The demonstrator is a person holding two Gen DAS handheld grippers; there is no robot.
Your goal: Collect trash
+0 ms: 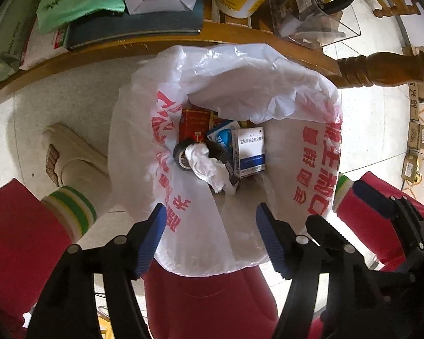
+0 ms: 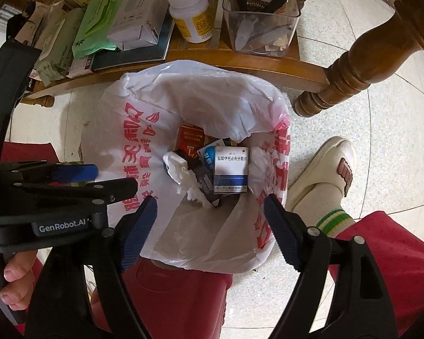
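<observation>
Both tongs, left gripper [image 1: 210,236] and right gripper [image 2: 210,230], are held wide open and empty above the bin [image 2: 144,152]. More trash (maybe from the shelf [image 2: 240,62] behind the bin) should be pinched firmly, then let go right over the bin.

Both wrist cameras look steeply down from close above, side by side, sharing the bag-lined bin [image 1: 226,158] [image 2: 183,163] and the wooden table [image 1: 166,43] [image 2: 240,65] beyond it.

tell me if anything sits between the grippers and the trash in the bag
Nothing visible does. The left gripper and right gripper both hang open above the bag's wide mouth, with the crumpled tissue and white medicine box lying uncovered below.
</observation>
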